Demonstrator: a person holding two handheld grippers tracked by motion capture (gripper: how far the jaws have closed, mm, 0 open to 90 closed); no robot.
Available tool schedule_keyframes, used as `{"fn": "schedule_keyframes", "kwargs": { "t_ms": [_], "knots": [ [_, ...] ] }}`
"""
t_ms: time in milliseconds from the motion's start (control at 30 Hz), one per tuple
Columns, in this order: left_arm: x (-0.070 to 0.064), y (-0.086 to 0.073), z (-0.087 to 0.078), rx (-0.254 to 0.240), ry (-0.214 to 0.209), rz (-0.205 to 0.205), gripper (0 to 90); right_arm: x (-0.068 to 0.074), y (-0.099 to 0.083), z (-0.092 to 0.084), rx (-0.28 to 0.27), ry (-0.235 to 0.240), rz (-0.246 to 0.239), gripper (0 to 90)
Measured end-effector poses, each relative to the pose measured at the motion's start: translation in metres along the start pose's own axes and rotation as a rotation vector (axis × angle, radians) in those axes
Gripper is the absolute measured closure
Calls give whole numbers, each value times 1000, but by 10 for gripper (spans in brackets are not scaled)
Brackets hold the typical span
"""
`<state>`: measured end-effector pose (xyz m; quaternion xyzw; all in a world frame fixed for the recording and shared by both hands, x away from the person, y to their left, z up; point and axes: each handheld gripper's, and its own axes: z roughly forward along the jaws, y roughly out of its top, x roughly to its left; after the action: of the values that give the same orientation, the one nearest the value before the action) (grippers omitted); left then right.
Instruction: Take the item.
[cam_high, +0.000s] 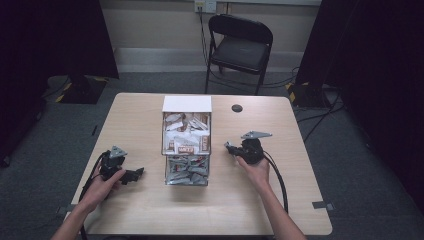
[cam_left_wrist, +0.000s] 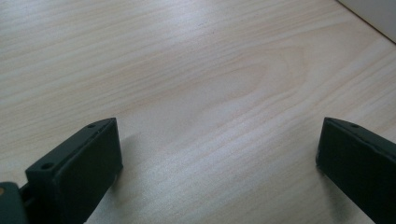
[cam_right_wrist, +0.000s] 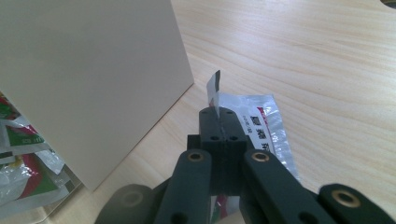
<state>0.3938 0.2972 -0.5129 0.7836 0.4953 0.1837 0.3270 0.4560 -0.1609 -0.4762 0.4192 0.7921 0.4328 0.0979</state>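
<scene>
Sachet (cam_right_wrist: 254, 126) pinched in right tool (cam_right_wrist: 218, 114), just beside box (cam_right_wrist: 93, 84); left tool (cam_left_wrist: 215, 154) spread (over bare table (cam_left_wrist: 196, 70)).

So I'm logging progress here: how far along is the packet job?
Early stage. Done: the right gripper is shut on one silver packet, beside the white box wall. In hand: that packet is held low over the table. Left: setting it down; the clear dispenser looks full, and the left gripper rests open, holding nothing.

Red characters on the silver packet (cam_right_wrist: 261, 128) are too blurred to read.
</scene>
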Motion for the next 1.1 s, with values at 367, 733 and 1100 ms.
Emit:
{"fn": "schedule_keyframes", "kwargs": {
  "t_ms": [367,733,1100],
  "knots": [
    [0,0,0,0,0,0,0,-2,-3,16,18,-2,25,900],
    [0,0,0,0,0,0,0,0,-5,25,41,-3,23,900],
    [0,0,0,0,0,0,0,4,-6,34,53,-11,17,860]
  ]
}}
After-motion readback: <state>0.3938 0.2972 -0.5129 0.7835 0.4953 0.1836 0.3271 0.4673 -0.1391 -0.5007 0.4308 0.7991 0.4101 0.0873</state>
